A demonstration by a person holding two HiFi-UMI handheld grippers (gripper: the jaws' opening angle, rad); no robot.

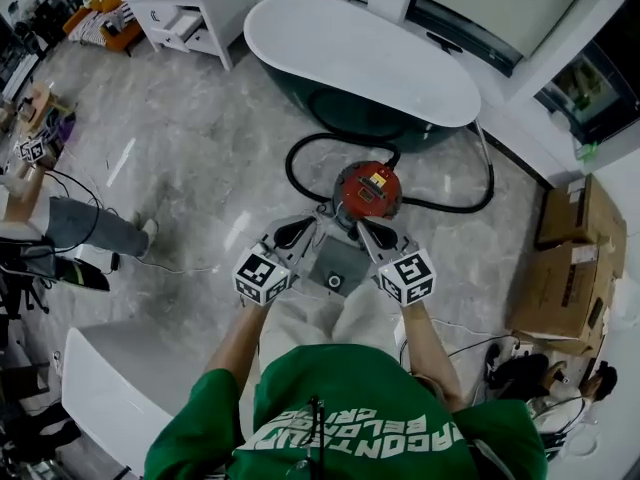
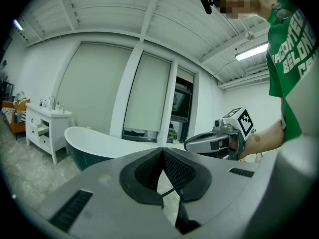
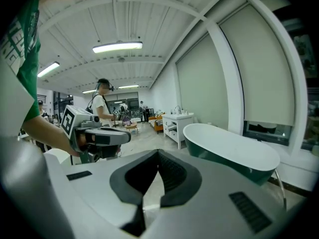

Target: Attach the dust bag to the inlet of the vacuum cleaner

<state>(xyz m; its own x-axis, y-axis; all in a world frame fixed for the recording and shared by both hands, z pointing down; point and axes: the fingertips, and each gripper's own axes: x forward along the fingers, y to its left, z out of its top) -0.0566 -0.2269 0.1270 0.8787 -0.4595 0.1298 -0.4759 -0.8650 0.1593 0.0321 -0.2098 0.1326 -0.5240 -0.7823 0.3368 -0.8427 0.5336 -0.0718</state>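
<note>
The red round vacuum cleaner point(image 1: 367, 190) stands on the marble floor in front of the tub, its black hose point(image 1: 300, 153) looped behind it. A grey dust bag point(image 1: 340, 263) with a round hole in its collar lies just below and between my two grippers; neither touches it, as far as the head view shows. My left gripper point(image 1: 316, 220) and right gripper point(image 1: 353, 224) point forward side by side toward the vacuum. The left gripper point(image 2: 162, 153) has its tips together with nothing between them. The right gripper point(image 3: 158, 153) is shut and empty too. The bag is hidden in both gripper views.
A dark green bathtub point(image 1: 370, 63) with a white rim stands behind the vacuum. A white cabinet point(image 1: 190, 8) is at the back left, and cardboard boxes point(image 1: 575, 258) at the right. Another person point(image 1: 95, 228) sits at the left. A white seat point(image 1: 110, 378) is near my left elbow.
</note>
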